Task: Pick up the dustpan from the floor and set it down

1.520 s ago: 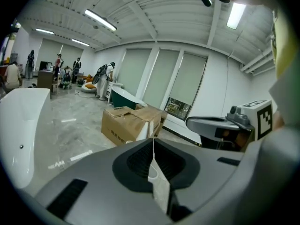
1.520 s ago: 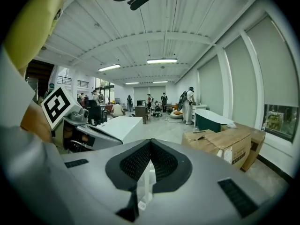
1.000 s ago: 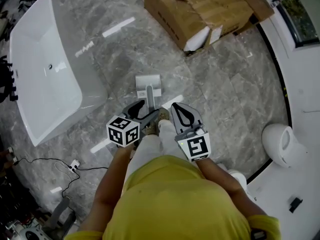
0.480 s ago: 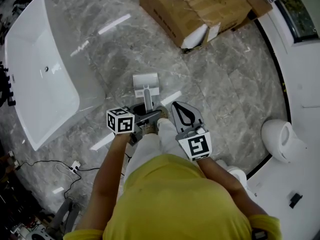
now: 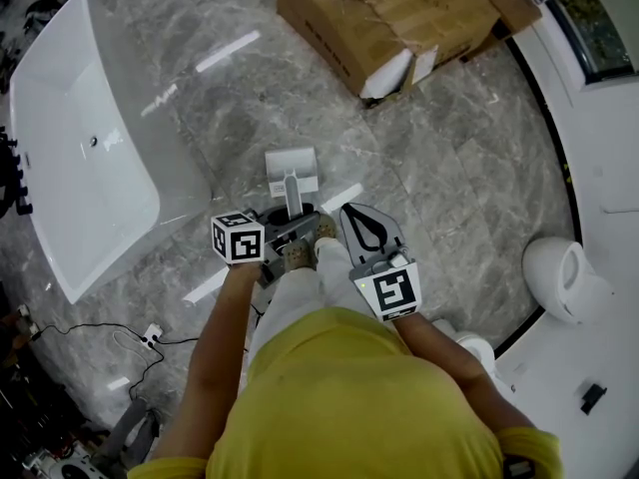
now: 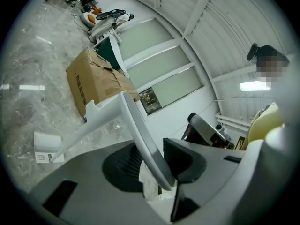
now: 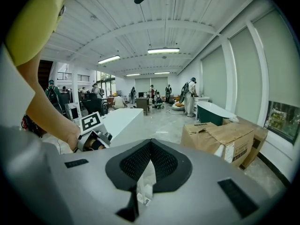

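Observation:
A light grey dustpan point(image 5: 292, 164) rests on the marble floor in the head view, its long handle point(image 5: 295, 198) rising toward me. My left gripper point(image 5: 298, 231) is at the handle's upper end. In the left gripper view the handle point(image 6: 143, 130) runs between the two jaws, which are closing and pinch it against the dark pad point(image 6: 185, 161); the pan point(image 6: 46, 144) shows far down at the left. My right gripper point(image 5: 365, 230) hangs just right of the handle, apart from it, shut and holding nothing point(image 7: 149, 165).
A torn cardboard box point(image 5: 399, 18) lies beyond the dustpan. A white bathtub point(image 5: 85, 138) fills the left side, and a white toilet point(image 5: 559, 277) stands at the right by the wall. A cable with a socket point(image 5: 150, 329) lies at lower left. My shoe point(image 5: 300, 254) is under the left gripper.
My left gripper has shifted toward the handle and rolled, its marker cube now more upright. Its jaws have narrowed onto the handle. The right gripper has kept still.

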`<state>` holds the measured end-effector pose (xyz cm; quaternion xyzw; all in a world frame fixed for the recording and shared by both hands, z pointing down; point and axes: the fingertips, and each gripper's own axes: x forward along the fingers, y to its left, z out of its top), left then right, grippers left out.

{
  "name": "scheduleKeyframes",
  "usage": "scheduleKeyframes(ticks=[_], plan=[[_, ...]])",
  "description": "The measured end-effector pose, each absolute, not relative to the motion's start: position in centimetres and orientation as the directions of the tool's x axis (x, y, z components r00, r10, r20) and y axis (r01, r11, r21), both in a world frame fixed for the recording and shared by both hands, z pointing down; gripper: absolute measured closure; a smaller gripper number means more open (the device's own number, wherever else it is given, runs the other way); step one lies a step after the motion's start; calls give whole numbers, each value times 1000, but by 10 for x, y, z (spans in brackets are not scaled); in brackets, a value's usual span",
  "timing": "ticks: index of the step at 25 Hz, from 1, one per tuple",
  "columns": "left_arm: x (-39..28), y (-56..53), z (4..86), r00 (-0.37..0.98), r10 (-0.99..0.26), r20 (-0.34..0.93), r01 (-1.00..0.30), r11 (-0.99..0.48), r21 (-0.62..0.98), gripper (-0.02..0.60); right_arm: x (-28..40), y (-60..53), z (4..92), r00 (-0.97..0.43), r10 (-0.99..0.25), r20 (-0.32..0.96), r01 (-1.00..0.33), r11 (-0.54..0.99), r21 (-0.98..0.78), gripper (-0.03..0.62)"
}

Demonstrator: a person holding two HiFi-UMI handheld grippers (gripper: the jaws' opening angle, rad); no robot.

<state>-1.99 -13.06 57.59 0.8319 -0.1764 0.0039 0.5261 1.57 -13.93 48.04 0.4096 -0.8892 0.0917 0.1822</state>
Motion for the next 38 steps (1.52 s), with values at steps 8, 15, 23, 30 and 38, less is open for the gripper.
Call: scheduleKeyframes(ticks=[8, 15, 23, 30, 38], plan=[[-17, -137, 516, 941, -322, 100, -247, -455, 856, 436, 12, -137, 477, -599, -694, 400, -762, 648, -17, 583], [-10, -119, 470, 939, -335, 83, -257, -520, 814, 432, 11, -134, 468, -600, -712, 366, -768, 641, -12, 583], [-6, -113, 427, 942, -324, 89, -271, -577, 771, 431, 8, -136, 450, -598, -735, 319, -777, 629, -10, 583], [-10, -125, 405, 939, -334, 81, -271, -577, 771, 428, 12, -141, 436, -586, -755, 294, -791, 612, -5, 583], [-8, -126, 405, 940, -332, 76, -259, -551, 793, 428, 14, -144, 432, -577, -763, 291, -798, 602, -3, 583]])
